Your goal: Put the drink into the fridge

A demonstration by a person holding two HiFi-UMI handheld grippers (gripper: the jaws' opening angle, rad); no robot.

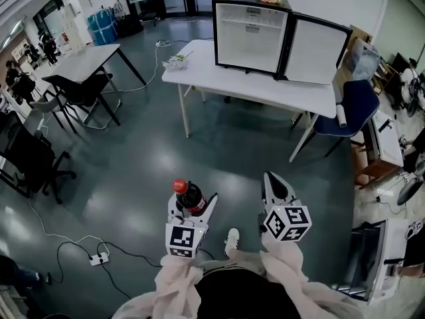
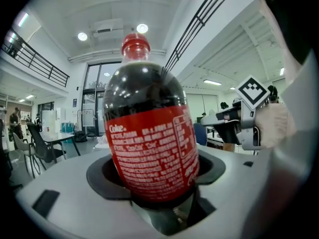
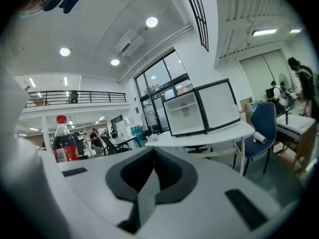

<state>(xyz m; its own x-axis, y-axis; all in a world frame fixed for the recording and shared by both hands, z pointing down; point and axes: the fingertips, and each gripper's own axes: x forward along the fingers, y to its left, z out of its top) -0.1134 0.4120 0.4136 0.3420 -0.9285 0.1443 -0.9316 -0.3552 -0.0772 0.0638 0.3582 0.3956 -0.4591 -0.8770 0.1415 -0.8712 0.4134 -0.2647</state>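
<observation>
A cola bottle [image 1: 190, 197] with a red cap and red label stands upright in my left gripper [image 1: 193, 205], which is shut on its lower body. In the left gripper view the bottle [image 2: 149, 138] fills the middle, and the dark pads [image 2: 107, 176] press on it from both sides. My right gripper [image 1: 272, 183] hovers beside it to the right, shut with nothing in it; its pads [image 3: 167, 171] meet. The small black fridge [image 1: 250, 34] stands on the white table [image 1: 252, 85] ahead, its door [image 1: 316, 49] swung open to the right and the inside white. The right gripper view shows the fridge [image 3: 192, 112] too.
A blue chair [image 1: 348, 108] stands at the table's right end, with a cluttered desk [image 1: 388, 138] beyond it. Black chairs [image 1: 80, 88] and another table [image 1: 86, 58] are at the left. Cables and a power strip [image 1: 98, 258] lie on the dark floor.
</observation>
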